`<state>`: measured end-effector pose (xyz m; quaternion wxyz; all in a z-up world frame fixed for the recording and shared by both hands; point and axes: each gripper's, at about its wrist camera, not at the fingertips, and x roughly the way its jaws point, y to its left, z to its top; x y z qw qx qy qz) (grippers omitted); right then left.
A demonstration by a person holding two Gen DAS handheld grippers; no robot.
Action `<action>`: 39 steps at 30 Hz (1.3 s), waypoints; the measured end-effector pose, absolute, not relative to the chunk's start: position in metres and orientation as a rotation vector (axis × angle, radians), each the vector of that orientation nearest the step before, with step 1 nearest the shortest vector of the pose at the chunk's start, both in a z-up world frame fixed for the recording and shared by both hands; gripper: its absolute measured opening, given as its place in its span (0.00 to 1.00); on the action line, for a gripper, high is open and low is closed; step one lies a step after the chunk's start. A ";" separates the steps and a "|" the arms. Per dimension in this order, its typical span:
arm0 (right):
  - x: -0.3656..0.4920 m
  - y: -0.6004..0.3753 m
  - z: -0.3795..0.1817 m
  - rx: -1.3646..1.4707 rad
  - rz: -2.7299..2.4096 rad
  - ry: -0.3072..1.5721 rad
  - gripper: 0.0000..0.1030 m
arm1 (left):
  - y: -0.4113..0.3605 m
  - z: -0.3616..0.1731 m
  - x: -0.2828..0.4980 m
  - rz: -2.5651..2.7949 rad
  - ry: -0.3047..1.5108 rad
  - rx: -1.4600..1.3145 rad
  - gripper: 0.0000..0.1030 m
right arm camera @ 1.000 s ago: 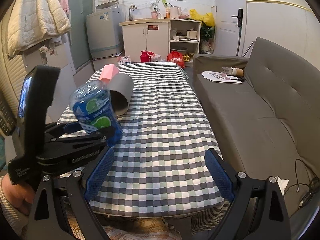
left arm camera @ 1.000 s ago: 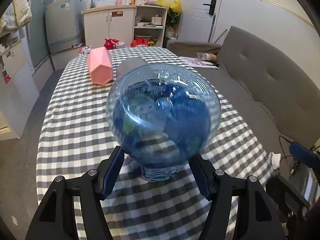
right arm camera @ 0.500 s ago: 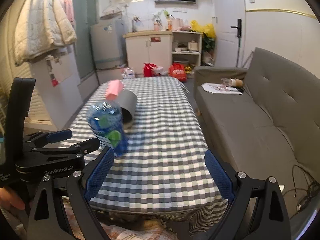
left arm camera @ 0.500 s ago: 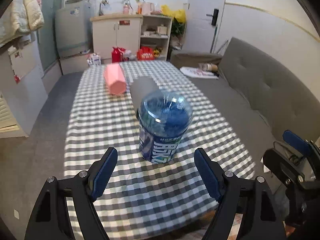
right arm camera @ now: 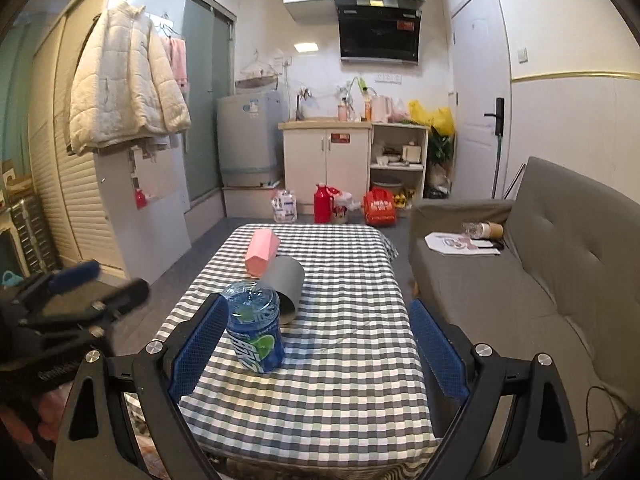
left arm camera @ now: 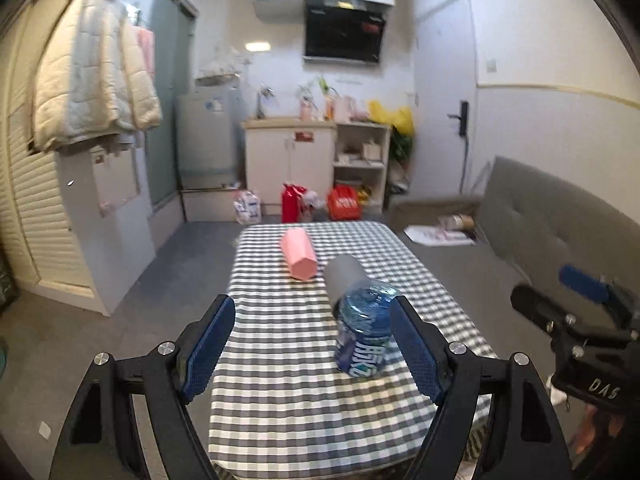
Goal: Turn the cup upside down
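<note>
Both jaws spread, empty; blue cup (left arm camera: 363,334) (inverted) on table (left arm camera: 280,360) beyond.

Cup (right arm camera: 256,332) before tube (right arm camera: 285,282) (touching), on table (right arm camera: 352,360)

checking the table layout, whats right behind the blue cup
A grey cup lies on its side right behind the blue cup, a pink cup beyond. The blue cup covers part of its rim.
</note>
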<state>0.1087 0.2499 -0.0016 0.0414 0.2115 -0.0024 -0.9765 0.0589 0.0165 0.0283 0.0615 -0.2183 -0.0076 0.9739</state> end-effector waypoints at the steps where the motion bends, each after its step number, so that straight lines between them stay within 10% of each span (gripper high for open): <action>1: 0.108 0.251 -0.007 0.670 -2.984 -0.042 0.89 | 0.014 0.026 0.060 2.953 -0.035 -0.659 0.80; 20: 0.116 0.237 -0.057 0.679 -3.034 0.002 1.00 | -0.012 -0.023 0.075 3.014 -0.044 -0.703 1.00; 39: 0.127 0.233 -0.053 0.614 -3.053 0.031 1.00 | -0.007 -0.021 0.088 3.021 0.011 -0.665 1.00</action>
